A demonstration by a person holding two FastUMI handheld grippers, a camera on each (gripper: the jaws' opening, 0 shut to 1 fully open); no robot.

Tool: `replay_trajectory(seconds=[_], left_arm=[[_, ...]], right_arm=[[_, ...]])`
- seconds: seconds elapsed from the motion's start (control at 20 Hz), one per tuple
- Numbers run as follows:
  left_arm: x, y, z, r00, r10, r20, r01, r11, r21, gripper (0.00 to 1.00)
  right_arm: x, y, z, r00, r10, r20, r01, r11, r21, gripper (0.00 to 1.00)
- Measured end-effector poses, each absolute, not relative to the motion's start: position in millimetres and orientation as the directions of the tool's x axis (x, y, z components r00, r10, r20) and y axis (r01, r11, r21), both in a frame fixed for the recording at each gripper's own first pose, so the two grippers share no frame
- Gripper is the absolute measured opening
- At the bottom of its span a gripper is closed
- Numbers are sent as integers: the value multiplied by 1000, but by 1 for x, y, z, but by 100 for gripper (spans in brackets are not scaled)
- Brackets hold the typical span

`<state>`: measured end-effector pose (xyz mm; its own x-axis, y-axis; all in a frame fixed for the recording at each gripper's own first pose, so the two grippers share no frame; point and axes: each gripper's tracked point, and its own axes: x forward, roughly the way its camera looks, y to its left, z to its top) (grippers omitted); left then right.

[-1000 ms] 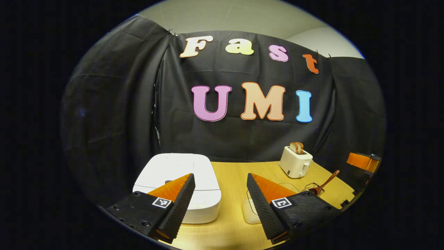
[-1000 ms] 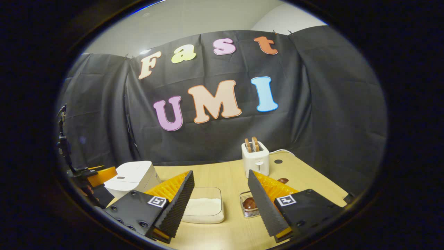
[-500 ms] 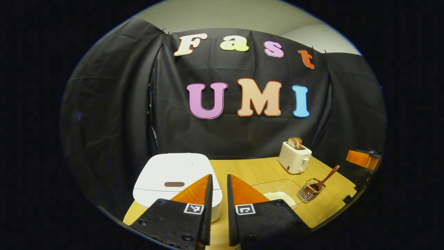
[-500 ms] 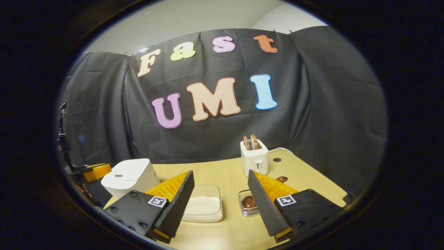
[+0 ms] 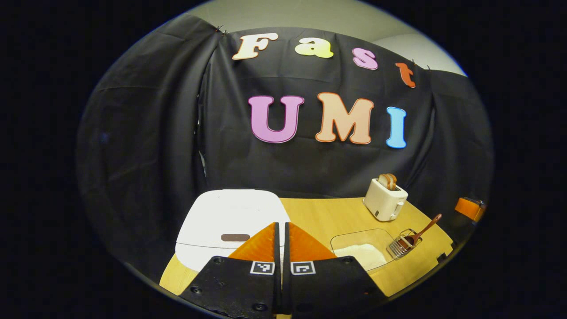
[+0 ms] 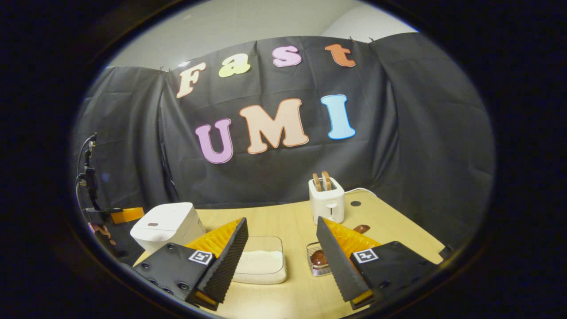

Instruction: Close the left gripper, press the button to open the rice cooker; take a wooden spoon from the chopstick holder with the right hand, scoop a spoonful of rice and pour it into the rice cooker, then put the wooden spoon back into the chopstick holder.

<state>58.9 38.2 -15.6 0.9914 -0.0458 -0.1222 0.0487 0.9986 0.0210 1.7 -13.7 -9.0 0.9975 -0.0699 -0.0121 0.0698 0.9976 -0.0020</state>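
Now left claw (image 5: 279,230) closed, empty.

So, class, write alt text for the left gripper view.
A hand-held gripper, shut, points at a closed white rice cooker on a wooden table. To the right: a tray of rice, a wooden spoon in its holder, a toaster.
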Motion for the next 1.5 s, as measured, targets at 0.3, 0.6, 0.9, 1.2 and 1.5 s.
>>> replay_trajectory(seconds=[0.3,0.6,0.9,1.2,1.5], left_arm=[[86,89,-37,978,25,-209,-23,1000,9,0],[106,108,-61,961,32,-275,-29,999,14,0],[110,105,-74,950,26,-311,-23,1000,13,0],[109,104,-61,955,53,-291,-40,998,50,0],[113,100,4,990,64,-129,-54,995,81,0]], right_arm=[[2,-17,-12,996,-86,-22,86,996,-10,98],[0,-22,-13,994,-110,-26,110,994,-13,98],[-1,-24,-16,991,-126,-38,126,992,-8,98],[2,-19,-16,993,-112,-37,112,994,-13,98],[2,-21,-18,994,-106,-37,106,994,-7,98]])
